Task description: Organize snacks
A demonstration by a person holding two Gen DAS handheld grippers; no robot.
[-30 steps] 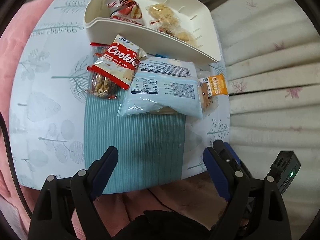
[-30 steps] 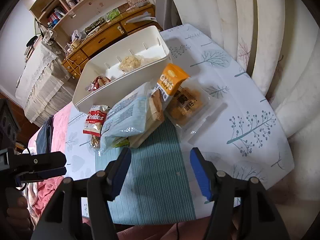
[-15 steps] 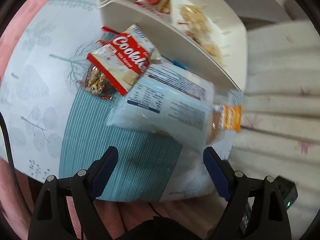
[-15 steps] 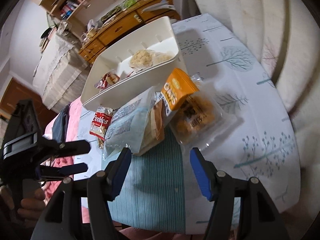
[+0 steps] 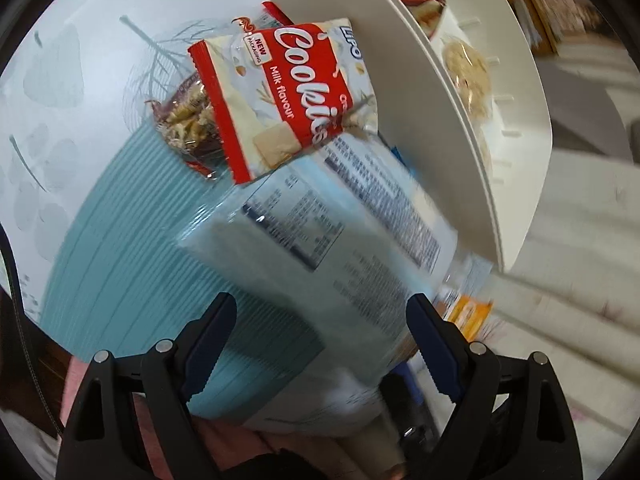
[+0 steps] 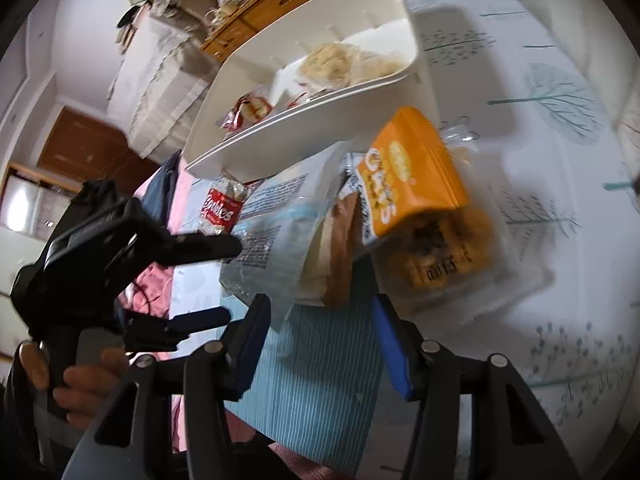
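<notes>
A pale blue snack bag [image 5: 340, 240] lies on the pile in the middle of the table. A red and white Cookies packet [image 5: 288, 96] overlaps its far end, and a clear packet of nut snack [image 5: 188, 120] lies under the Cookies packet. My left gripper [image 5: 320, 320] stands open over the near end of the blue bag, pads clear of it. My right gripper [image 6: 320, 316] is closing, and the end of the blue bag [image 6: 280, 224] lies just ahead of its tips, unpressed. An orange oats packet [image 6: 408, 176] leans on the pile. The left gripper [image 6: 212, 280] shows at the left.
A white bin [image 6: 304, 120] behind the pile holds a red packet [image 6: 248, 108] and pale cakes [image 6: 336, 64]. The pile rests partly on a teal striped mat [image 5: 140, 260] over a leaf-print tablecloth [image 6: 560, 128]. A hand [image 6: 80, 380] holds the left gripper's handle. A wooden cabinet [image 6: 280, 8] stands behind.
Both grippers have come down and closer to the pile. The left view has rolled, so the bin now runs along the right. The right jaws stand narrower than before.
</notes>
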